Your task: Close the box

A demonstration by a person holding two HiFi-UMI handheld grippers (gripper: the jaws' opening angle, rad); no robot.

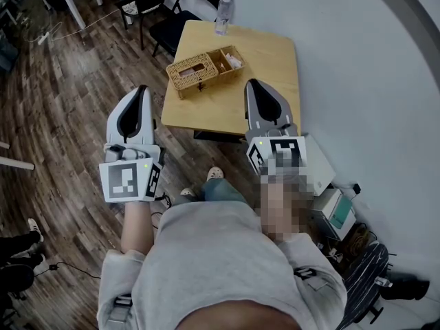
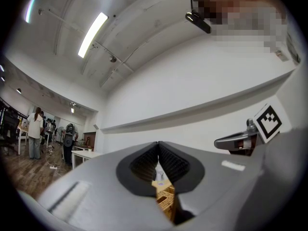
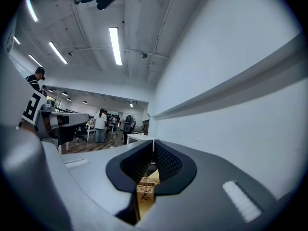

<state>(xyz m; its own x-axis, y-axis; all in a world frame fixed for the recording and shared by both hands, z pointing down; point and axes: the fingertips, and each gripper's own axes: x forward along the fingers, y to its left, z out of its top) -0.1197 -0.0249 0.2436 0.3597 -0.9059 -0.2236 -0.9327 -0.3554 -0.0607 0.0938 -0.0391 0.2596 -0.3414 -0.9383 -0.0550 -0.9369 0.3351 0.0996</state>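
A wooden table (image 1: 268, 81) carried a wicker box (image 1: 196, 69) close to its left edge, about midway along. A flat woven lid lay down over the box's larger section, while the small compartments beside it stood open-topped with items inside. The box looked closed, though whether the lid sat fully home was too small to tell. The left gripper (image 1: 141, 89) and right gripper (image 1: 253, 85) hovered short of the near edge, jaws pressed together, holding nothing.

Box (image 1: 205, 68) on table (image 1: 269, 81), bottle (image 1: 222, 15) behind.
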